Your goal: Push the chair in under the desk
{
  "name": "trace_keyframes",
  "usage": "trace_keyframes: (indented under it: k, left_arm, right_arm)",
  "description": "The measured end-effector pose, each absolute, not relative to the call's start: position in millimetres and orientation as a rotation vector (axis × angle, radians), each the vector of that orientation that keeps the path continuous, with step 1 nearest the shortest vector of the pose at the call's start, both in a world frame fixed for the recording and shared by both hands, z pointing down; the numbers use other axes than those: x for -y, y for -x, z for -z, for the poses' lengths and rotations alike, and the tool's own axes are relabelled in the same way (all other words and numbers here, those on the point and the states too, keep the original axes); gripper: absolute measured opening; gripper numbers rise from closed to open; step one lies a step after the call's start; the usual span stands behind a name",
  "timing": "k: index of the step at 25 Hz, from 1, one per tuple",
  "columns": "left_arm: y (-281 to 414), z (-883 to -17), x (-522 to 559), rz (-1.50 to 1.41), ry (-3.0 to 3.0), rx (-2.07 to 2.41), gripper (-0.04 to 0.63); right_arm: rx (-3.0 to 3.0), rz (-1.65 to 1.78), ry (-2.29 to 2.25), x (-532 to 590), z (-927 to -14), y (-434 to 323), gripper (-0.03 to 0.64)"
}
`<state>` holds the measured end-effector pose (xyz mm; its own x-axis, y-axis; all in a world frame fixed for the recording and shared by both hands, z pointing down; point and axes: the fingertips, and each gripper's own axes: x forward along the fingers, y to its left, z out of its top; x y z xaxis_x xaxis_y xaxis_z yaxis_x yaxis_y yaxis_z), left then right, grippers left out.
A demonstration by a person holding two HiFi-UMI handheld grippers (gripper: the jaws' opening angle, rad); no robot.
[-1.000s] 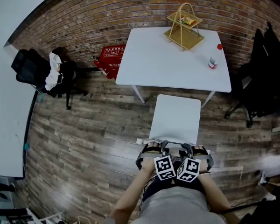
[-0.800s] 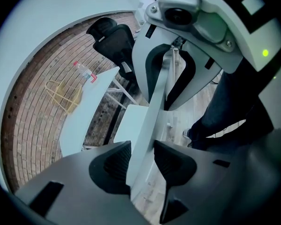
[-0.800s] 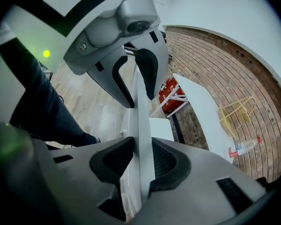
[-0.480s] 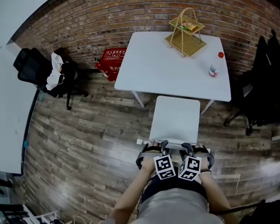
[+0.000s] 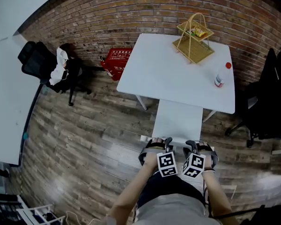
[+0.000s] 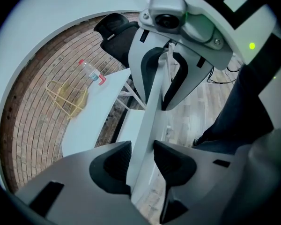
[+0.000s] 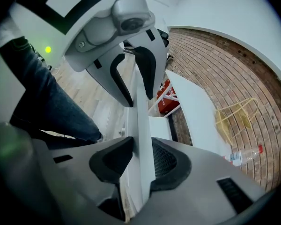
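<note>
Chair (image 5: 178, 121) slid further under desk (image 5: 168, 74), front hidden; left tool (image 5: 155, 145), right tool (image 5: 197, 147) clamp backrest (image 6: 148, 121).

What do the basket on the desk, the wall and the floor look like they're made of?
Basket: probably woven bamboo or rattan, pale yellow open slats.
Wall: bare red-brown brick, matte, mortar lines showing.
Floor: weathered grey-brown planks with grain; real wood or laminate, unclear.
</note>
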<state>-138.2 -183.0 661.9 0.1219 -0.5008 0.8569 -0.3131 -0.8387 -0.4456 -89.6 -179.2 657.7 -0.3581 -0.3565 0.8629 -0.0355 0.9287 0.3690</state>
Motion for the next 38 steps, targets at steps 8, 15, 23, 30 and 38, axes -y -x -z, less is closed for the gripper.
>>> trace_keyframes:
  k: [8,15,23,30,38]
  left_arm:
    - [150,-662,226,1.802,2.245,-0.812,0.161]
    - [165,-663,274,1.805,2.249,-0.758,0.161]
    - [187,-662,331,1.805,2.244,-0.7,0.16]
    - [189,-661,374,1.784,2.241,-0.655,0.156]
    - [194,-659,400,1.772,2.255,-0.6,0.153]
  right_arm:
    - [1.913,0.338,-0.299,222,-658,102,0.123]
    - [1.904,0.314,-0.323,269,-660,116,0.123]
    - [1.896,0.272,-0.341,322,-658,139,0.117]
    - [1.877,0.254,-0.364,366,-657,142,0.12]
    - [1.865,0.239,-0.37,393,-655,149,0.12]
